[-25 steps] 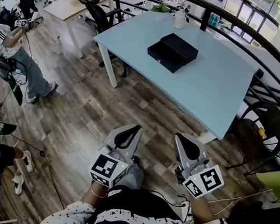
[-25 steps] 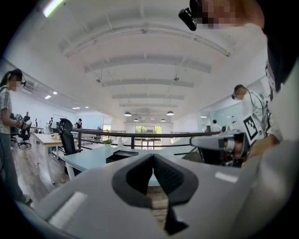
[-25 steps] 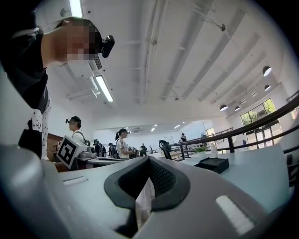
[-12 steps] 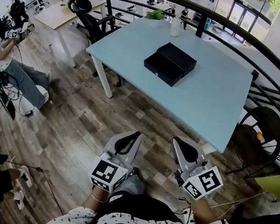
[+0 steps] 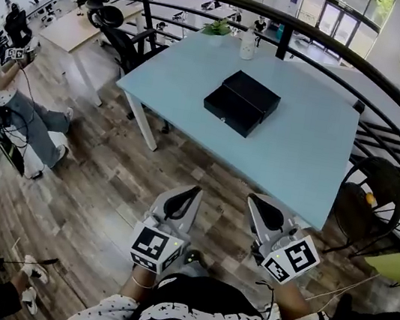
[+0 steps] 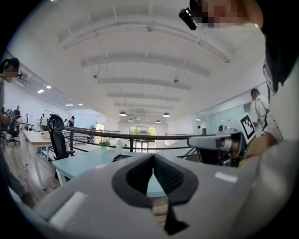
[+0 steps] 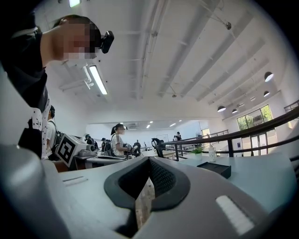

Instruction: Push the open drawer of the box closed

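Box (image 5: 241, 102): black, lying near the middle of the pale blue worktop (image 5: 305, 146), drawer (image 5: 227, 111) pulled out toward the near-left edge. Left gripper (image 5: 196, 190) clenched, nothing between the jaws. Right gripper (image 5: 253, 198) likewise clenched and empty. Those 2 held side by side over the wooden floor (image 5: 106, 178), well short of the worktop.

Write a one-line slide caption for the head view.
Left gripper and right gripper, both shut and empty, short of the blue table bearing the black box, drawer open.
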Tool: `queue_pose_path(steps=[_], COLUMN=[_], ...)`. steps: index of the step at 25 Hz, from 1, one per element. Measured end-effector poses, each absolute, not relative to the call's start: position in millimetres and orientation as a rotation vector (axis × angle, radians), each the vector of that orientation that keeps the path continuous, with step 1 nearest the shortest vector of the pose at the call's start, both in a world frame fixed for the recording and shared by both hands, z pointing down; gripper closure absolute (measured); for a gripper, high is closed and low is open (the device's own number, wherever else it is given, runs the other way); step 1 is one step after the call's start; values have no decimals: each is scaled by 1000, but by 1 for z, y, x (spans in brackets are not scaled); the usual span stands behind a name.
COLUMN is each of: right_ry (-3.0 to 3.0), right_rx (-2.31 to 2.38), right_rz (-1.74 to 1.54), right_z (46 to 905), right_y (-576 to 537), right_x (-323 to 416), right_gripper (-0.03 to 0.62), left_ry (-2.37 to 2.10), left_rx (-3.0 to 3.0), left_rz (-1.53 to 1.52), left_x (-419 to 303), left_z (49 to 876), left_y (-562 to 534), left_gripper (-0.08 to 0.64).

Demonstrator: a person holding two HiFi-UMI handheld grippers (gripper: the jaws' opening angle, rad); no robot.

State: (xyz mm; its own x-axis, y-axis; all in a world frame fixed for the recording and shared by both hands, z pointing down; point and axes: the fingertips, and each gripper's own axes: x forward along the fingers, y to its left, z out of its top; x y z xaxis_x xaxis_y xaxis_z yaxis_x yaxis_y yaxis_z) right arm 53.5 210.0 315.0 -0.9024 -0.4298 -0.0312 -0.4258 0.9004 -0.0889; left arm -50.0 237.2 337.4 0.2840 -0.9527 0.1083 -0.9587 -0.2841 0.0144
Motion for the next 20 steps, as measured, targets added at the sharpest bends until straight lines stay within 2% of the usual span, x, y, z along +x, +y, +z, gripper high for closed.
queue_pose_path(steps=[20], right_ry=[3030], right_rx=[-700], right_rz=[-162], right_z=[322], right_y=[135], right_x=[-16], right_gripper=[592], left_ry=[-1830], left_rx=[2415], left_rz=[139], left_x=[-131], left_z=[352], left_y=[159], left_gripper=[560])
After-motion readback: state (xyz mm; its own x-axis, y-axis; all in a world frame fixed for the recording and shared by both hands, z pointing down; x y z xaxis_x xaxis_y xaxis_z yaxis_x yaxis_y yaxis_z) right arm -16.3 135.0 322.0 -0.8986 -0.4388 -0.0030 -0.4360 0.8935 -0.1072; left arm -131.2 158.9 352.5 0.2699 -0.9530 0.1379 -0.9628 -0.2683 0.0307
